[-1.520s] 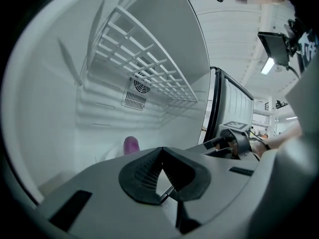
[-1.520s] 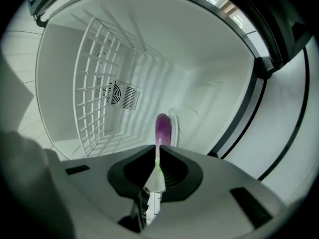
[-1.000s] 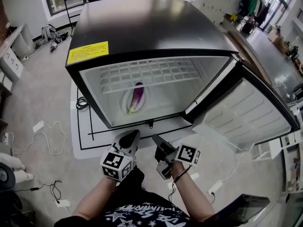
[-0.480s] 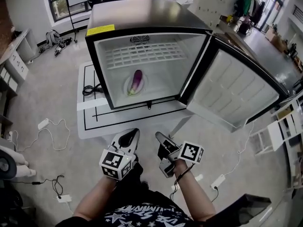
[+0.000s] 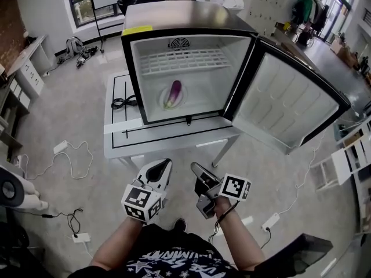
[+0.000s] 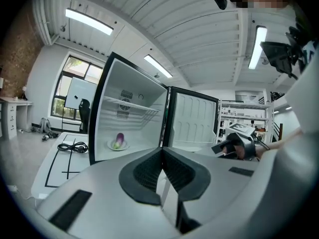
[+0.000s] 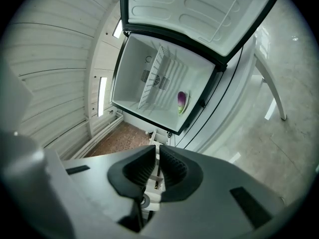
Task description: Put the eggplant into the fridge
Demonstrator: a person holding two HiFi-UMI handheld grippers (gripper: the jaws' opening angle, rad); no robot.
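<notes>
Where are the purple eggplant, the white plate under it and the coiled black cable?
purple eggplant [image 5: 174,91]: head view, middle of its purple body.
white plate [image 5: 162,98]: head view, bare left rim.
coiled black cable [image 5: 120,103]: head view, middle of the coil.

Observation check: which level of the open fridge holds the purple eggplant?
The bottom level: purple eggplant on a white plate; the white wire shelf above is bare.

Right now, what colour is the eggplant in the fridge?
Eggplant: purple, green stem end; clearest in head view.
</notes>
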